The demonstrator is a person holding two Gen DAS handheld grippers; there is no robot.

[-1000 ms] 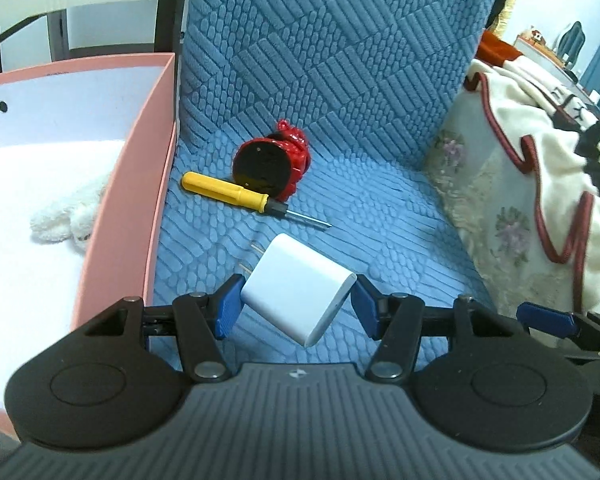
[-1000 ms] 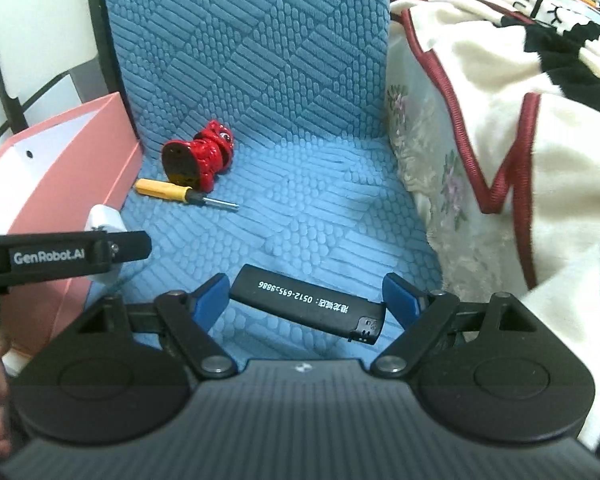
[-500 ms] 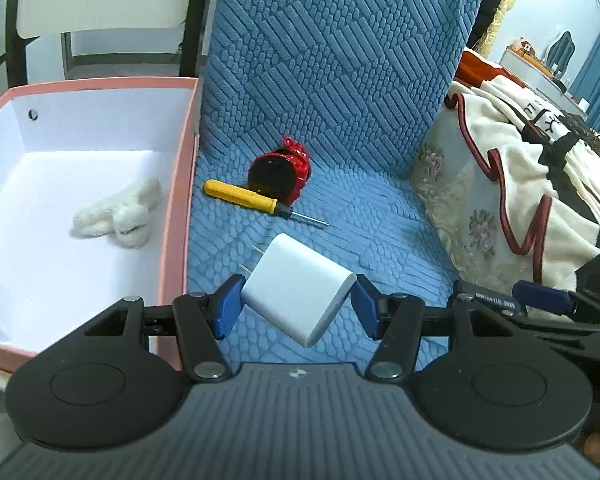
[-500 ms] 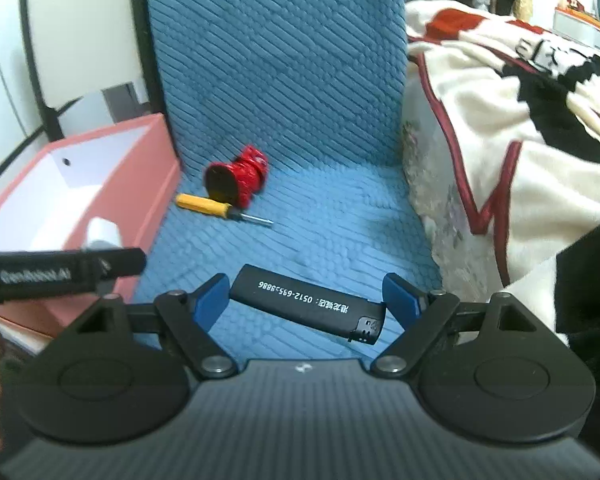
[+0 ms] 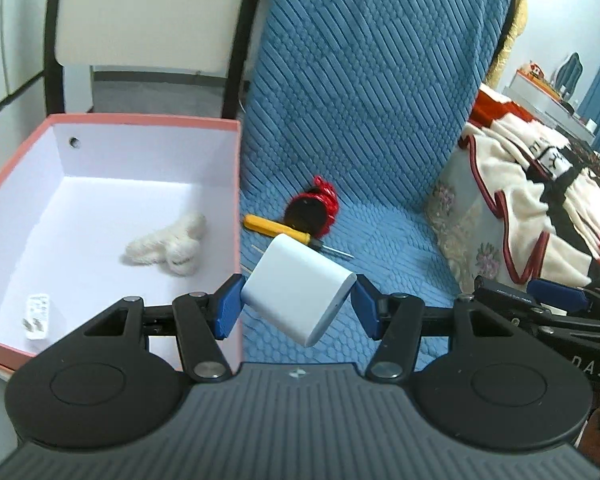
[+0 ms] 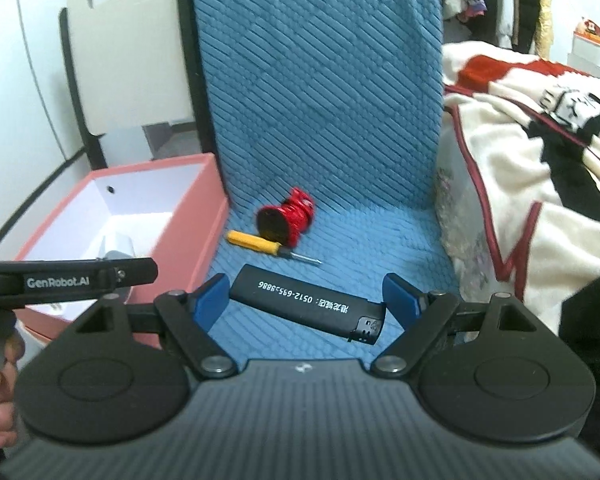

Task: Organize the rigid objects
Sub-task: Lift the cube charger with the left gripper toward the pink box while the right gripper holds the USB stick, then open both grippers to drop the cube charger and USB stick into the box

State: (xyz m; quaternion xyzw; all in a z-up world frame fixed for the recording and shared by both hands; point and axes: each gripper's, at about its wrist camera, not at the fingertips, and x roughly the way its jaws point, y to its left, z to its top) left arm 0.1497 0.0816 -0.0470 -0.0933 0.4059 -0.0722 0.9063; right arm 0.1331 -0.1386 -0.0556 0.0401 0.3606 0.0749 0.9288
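Your left tongs are clamped on a white charger plug; it sits tilted between the blue pads at lower centre of the left wrist view, prongs pointing toward the upper left. Just left of it stands the pink box, open and white inside, filling the left side of that frame. In the box you have a fluffy white toy near the middle and a small white plug lying at the lower left corner.

Your right tongs are clamped on a black lighter, held lengthwise across the gap at lower centre of the right wrist view, its metal head toward the right pad and white print along its side.

On the blue quilted seat cover, at mid-frame in both views, a red figurine lies on its side with its dark base facing you. A yellow-handled screwdriver lies just in front of it, tip pointing right. A cream, red and black blanket fills the right side.
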